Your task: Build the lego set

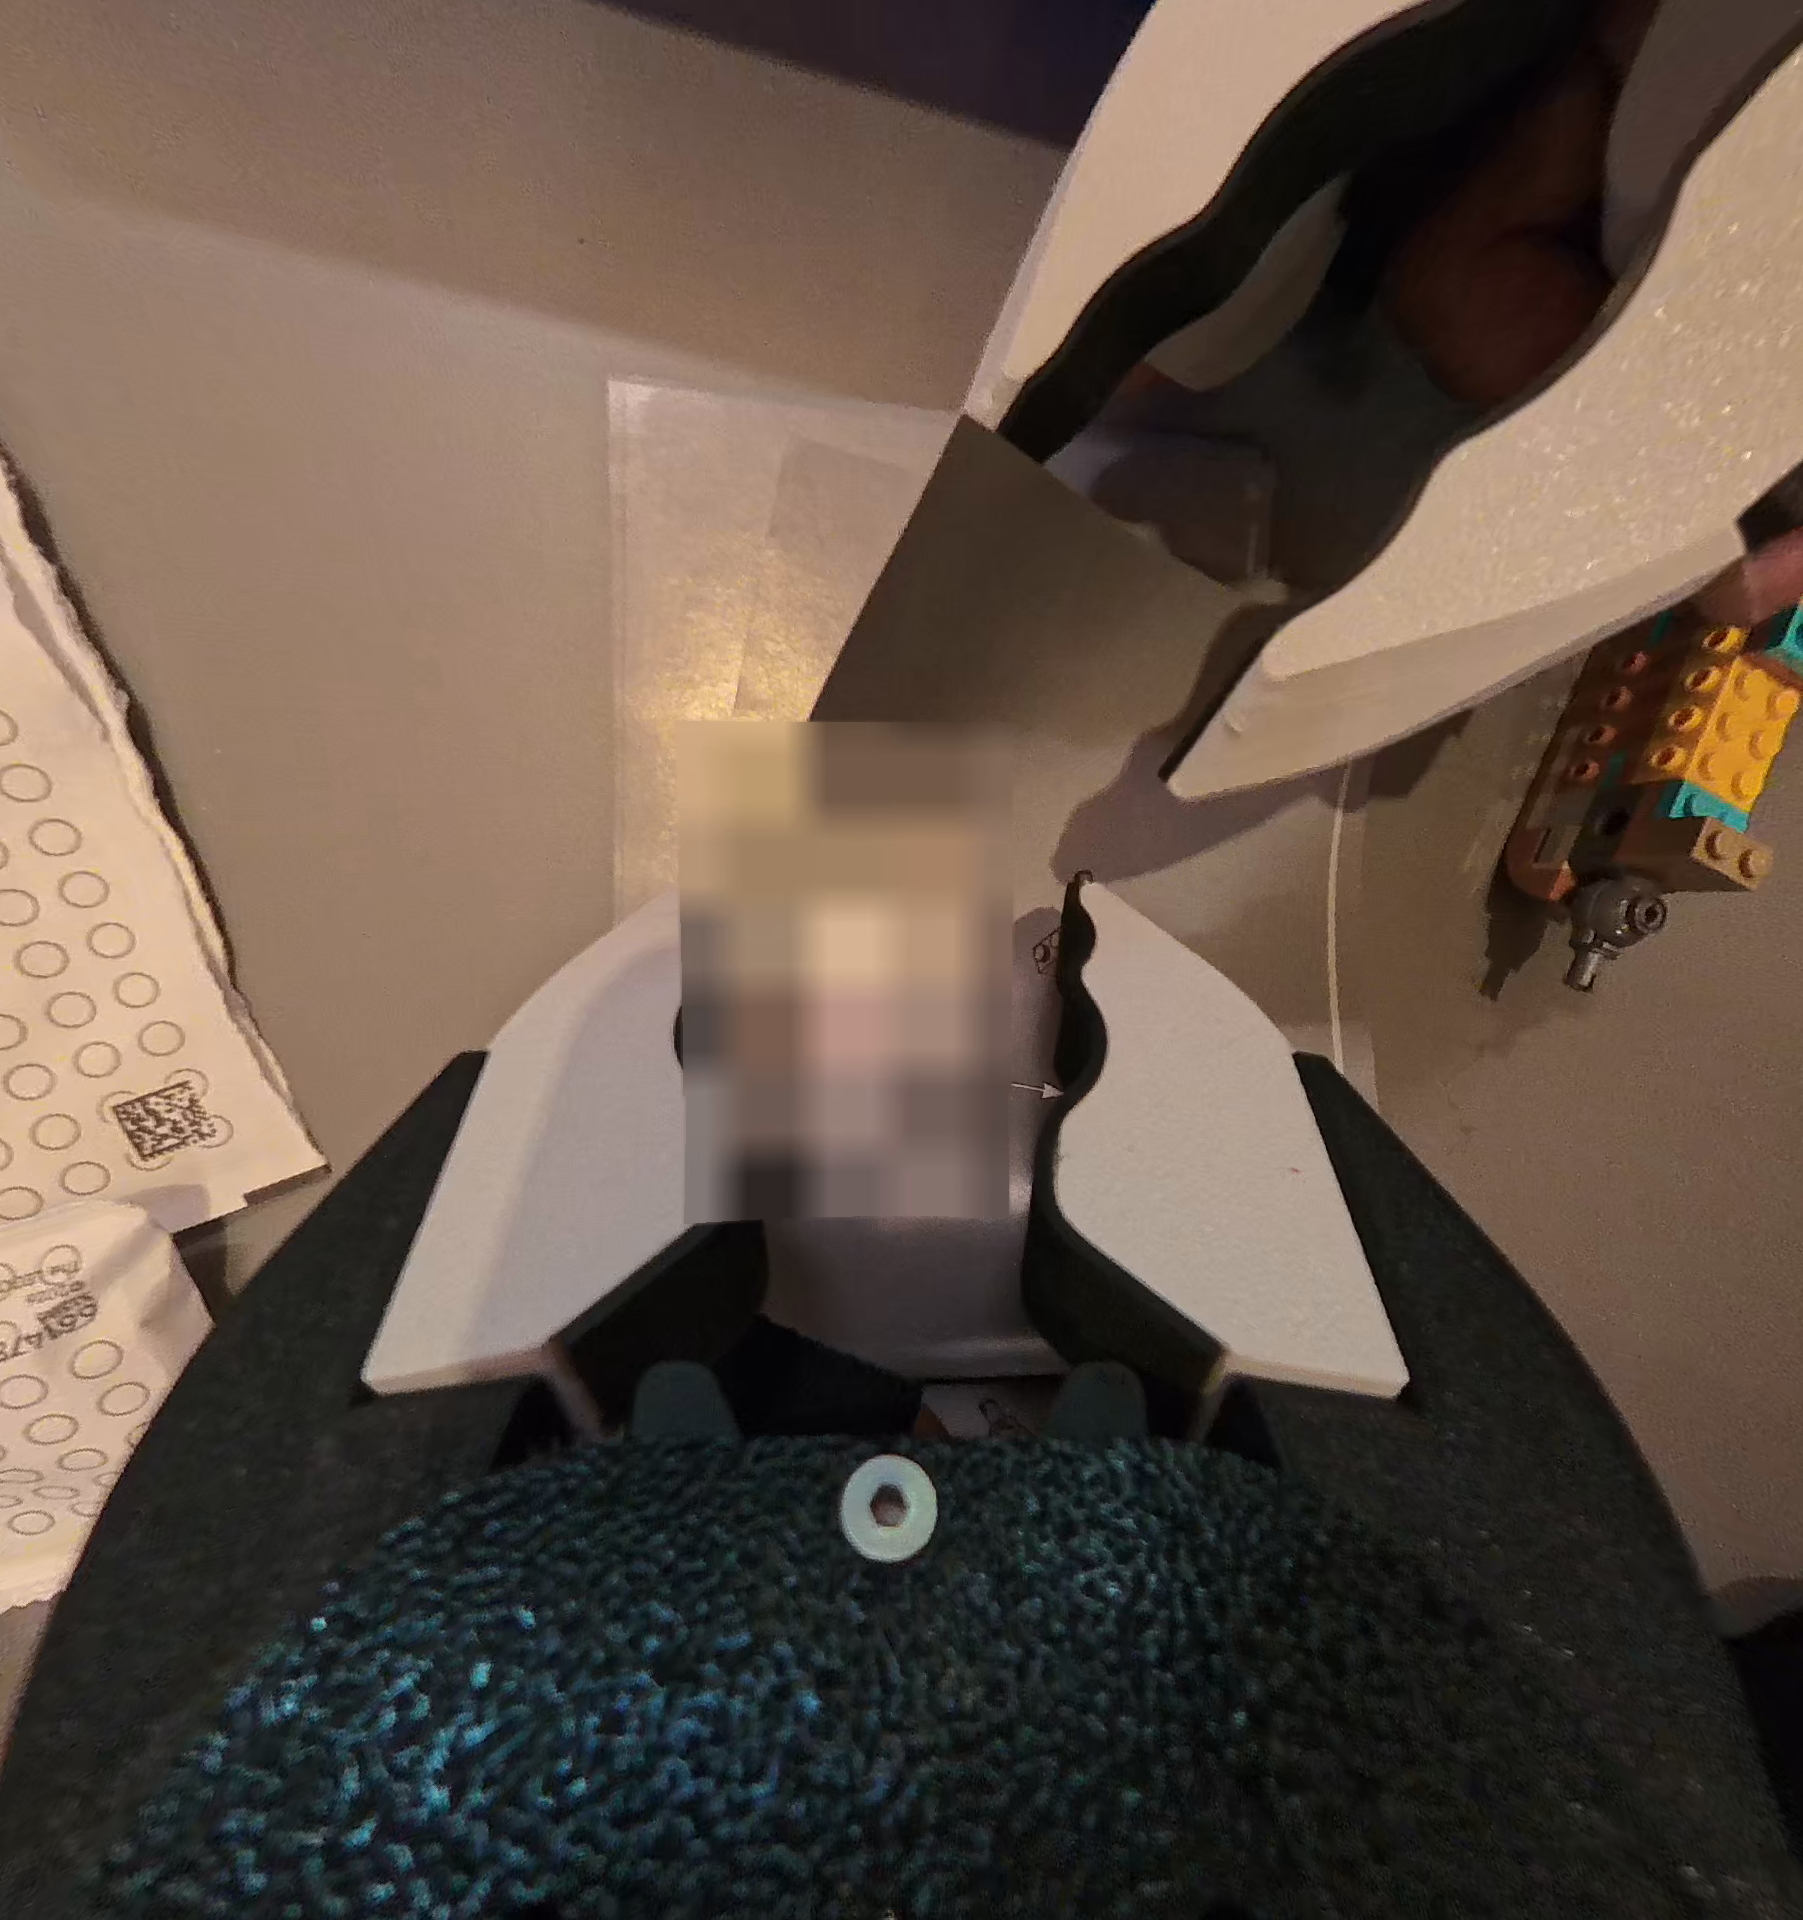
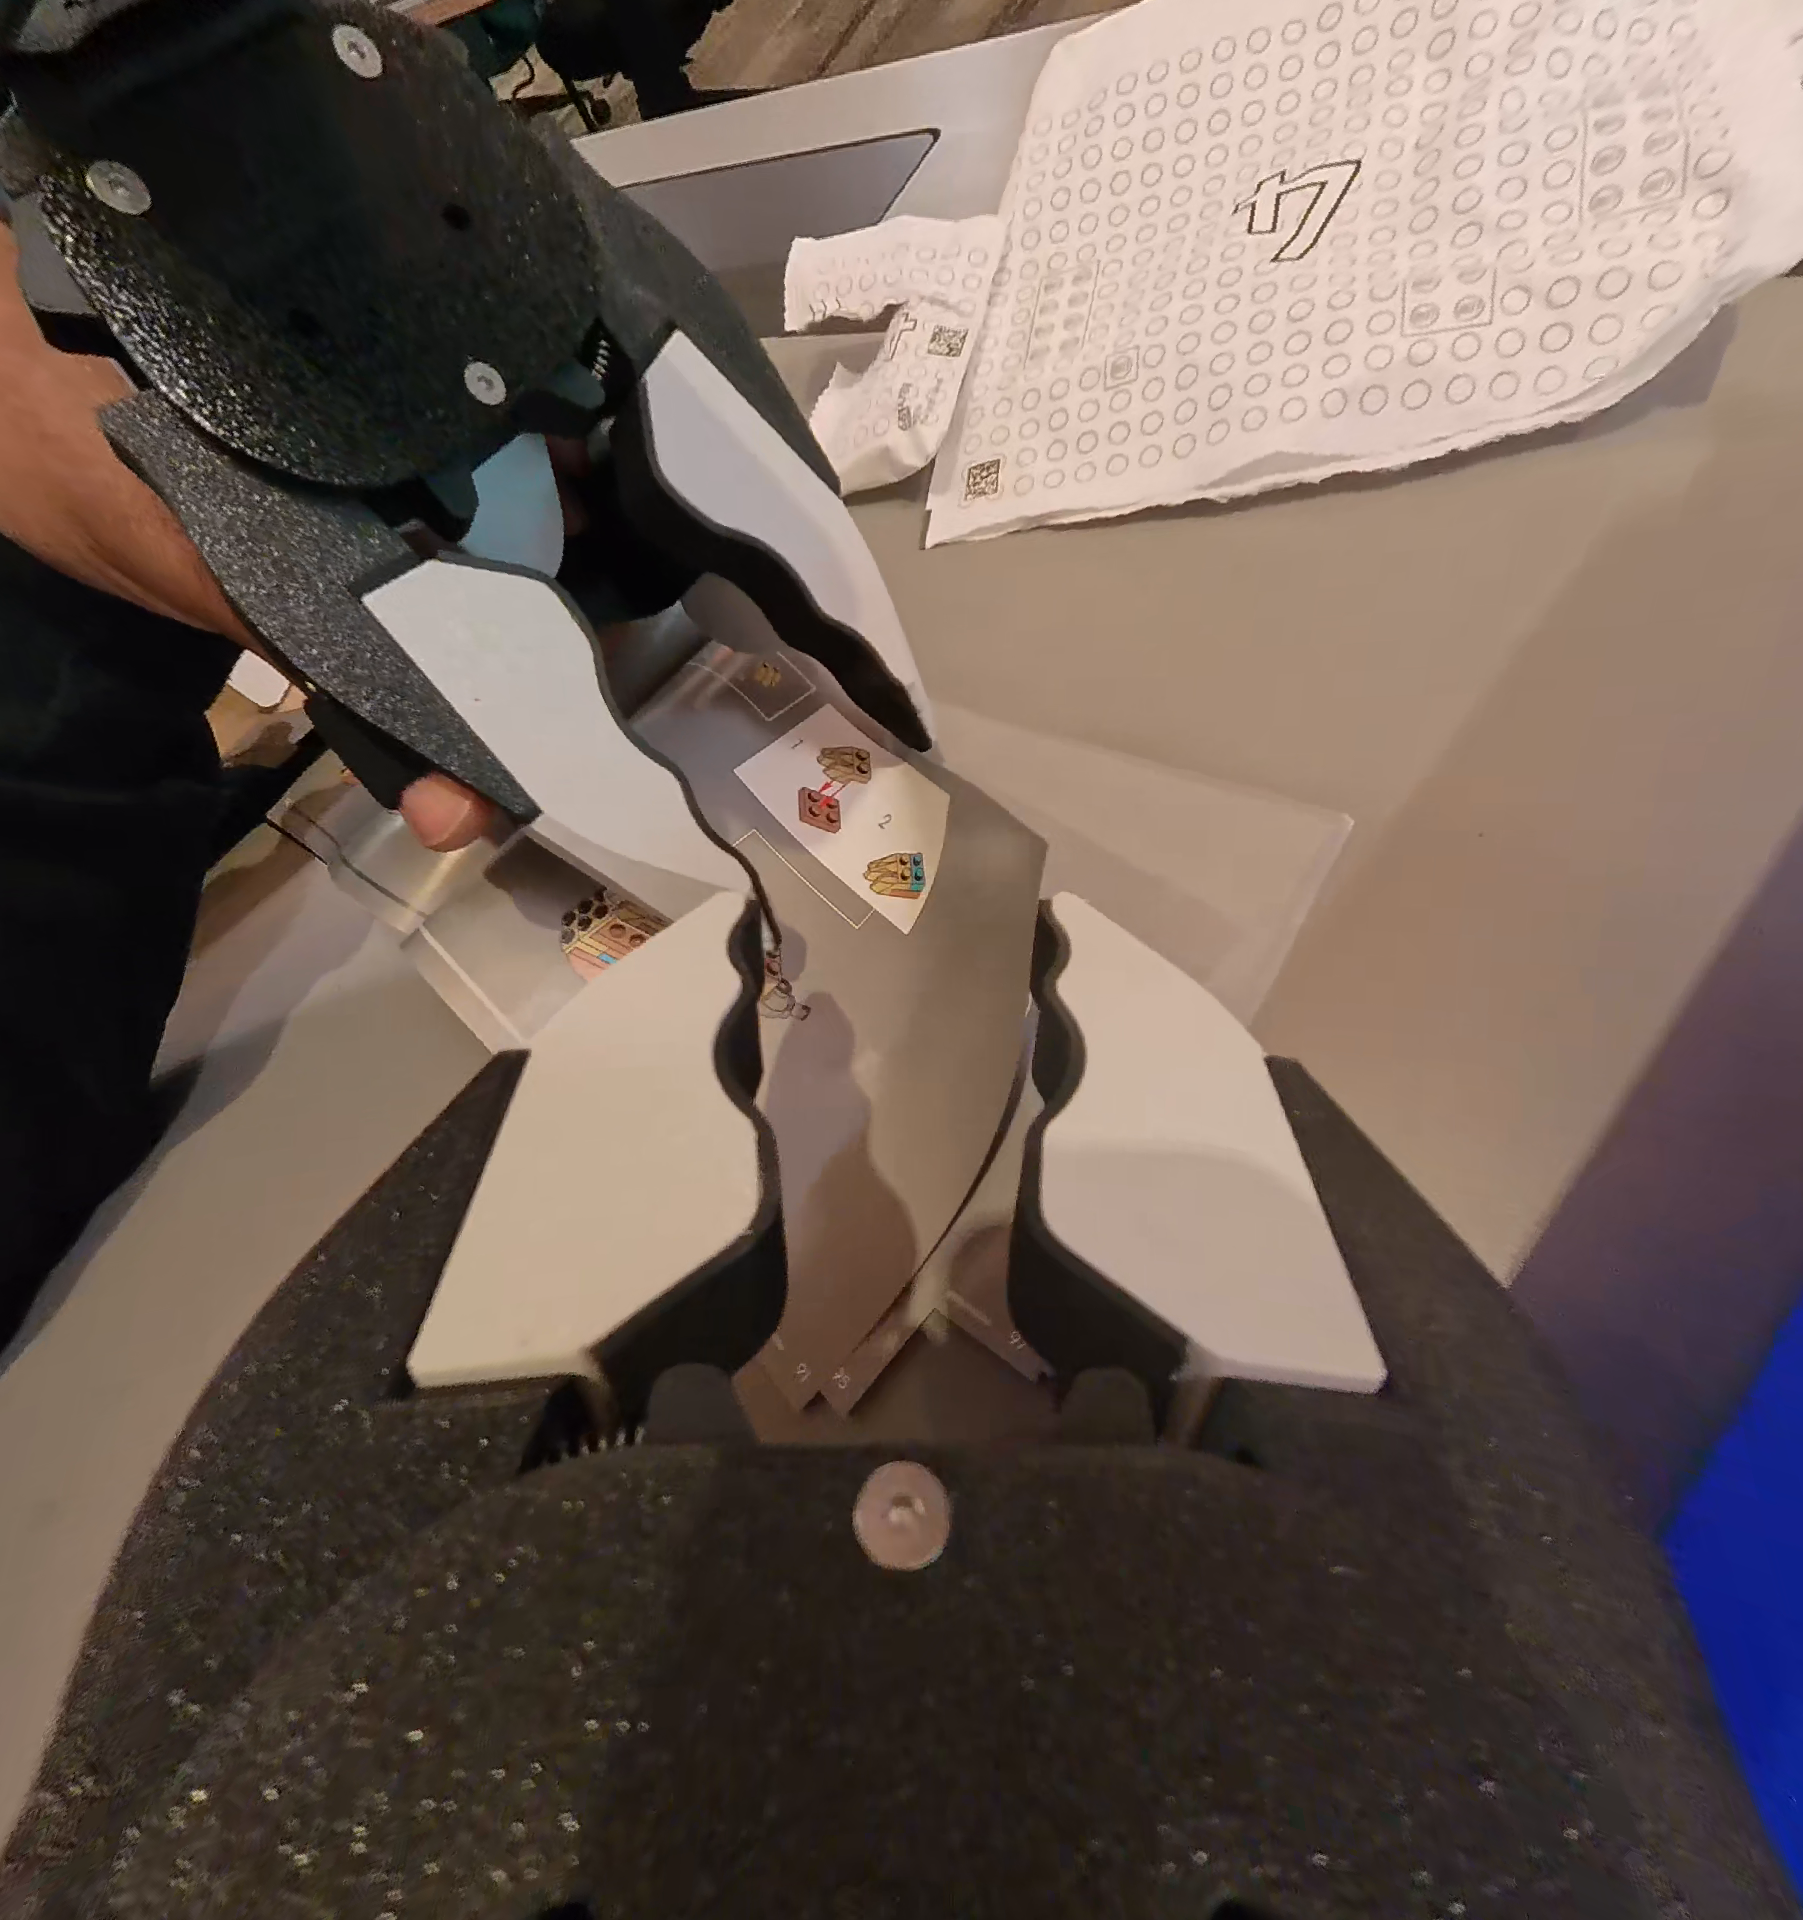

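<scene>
Both grippers worked the instruction booklet (image 2: 907,1039): right gripper (image 2: 892,935) and left gripper (image 1: 866,935) were spread around a lifted page. Next probably: pinching that page to turn it.

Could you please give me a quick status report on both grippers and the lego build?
Left gripper and right gripper open, both over the grey instruction booklet. Small tan, yellow and teal lego assembly untouched on the grey table. Nothing blocking.
</scene>
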Demonstrator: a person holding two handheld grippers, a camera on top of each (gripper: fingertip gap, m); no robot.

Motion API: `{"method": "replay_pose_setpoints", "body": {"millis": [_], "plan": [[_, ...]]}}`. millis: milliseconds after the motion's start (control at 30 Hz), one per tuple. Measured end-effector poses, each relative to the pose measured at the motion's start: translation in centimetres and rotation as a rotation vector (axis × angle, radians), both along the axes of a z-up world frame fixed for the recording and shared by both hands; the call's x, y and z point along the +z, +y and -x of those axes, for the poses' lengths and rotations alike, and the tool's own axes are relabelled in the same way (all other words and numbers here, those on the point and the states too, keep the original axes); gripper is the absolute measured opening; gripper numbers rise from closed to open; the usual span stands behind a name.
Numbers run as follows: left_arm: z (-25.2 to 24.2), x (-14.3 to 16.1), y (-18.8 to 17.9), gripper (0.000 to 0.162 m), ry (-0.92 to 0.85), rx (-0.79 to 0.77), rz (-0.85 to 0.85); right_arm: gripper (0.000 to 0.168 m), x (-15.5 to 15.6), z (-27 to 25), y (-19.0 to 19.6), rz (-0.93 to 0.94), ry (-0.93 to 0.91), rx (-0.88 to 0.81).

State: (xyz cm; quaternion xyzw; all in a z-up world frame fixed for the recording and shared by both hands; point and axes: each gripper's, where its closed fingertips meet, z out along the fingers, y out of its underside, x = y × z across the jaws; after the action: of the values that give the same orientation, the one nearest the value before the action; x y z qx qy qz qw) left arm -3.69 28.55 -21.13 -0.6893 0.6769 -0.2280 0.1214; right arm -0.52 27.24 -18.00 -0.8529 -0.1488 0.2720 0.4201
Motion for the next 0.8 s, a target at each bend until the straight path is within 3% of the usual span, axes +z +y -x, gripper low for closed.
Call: {"method": "replay_pose_setpoints", "body": {"millis": [300, 567, 800], "plan": [[0.1, 0.1, 0.2, 0.059, -0.01, -0.003, -0.012, 0.034, -0.1, -0.1, 0.0, -0.001, -0.011, -0.005], [-0.4, 2.3, 1.3, 0.064, -0.111, 0.003, -0.163, 0.03, 0.1, 0.0, 0.2, 0.02, 0.019, 0.001], [1.2, 2.7, -4.1, 0.071, -0.087, -0.1, -0.366, 0.031, 0.4, 0.2, 0.1, 0.024, 0.05, 0.028]]}}
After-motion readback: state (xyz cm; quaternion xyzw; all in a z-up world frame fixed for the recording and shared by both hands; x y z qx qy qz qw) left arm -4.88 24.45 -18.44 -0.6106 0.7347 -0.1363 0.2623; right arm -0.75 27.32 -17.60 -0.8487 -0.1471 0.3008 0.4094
